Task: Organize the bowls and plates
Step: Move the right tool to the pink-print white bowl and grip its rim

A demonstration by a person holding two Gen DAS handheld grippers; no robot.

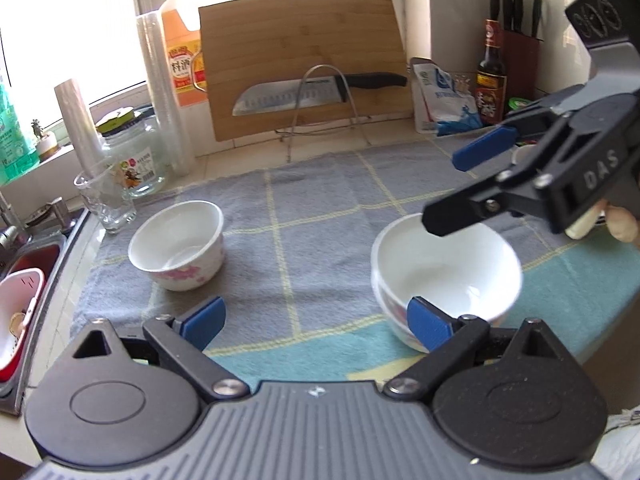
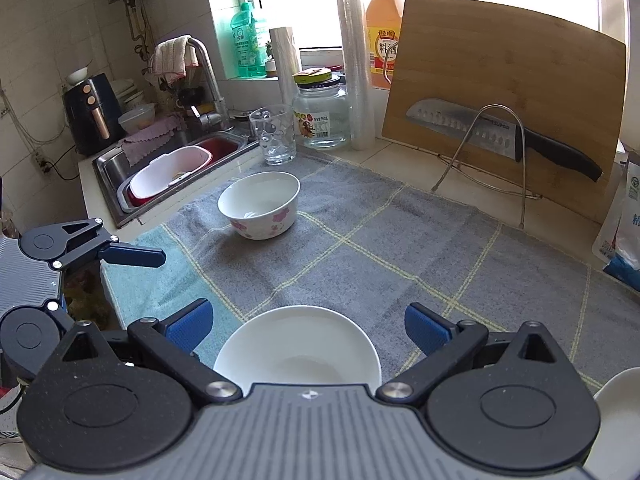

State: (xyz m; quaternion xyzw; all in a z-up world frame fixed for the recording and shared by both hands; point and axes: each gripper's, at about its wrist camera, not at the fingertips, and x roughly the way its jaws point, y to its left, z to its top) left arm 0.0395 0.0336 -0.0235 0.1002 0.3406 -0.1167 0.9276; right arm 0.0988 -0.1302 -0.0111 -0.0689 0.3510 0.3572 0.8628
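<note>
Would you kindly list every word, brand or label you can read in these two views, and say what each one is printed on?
"DAS": on the black body of the right gripper, seen from the left wrist view.
"SUPOR": on the blade of the knife leaning at the cutting board.
"料酒": on the label of the orange bottle.
Too small or blurred to read: labels on the glass jar, green soap bottle, dark sauce bottle and white pouch.

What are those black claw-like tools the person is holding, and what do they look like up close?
They are handheld grippers. The left gripper and the right gripper look alike: a grey ribbed body, two round black discs, black jointed links with silver screws, and two fingers tipped with blue pads. Seen from the side, the right one shows raised letters "DAS". No cables or sleeves are visible.
</note>
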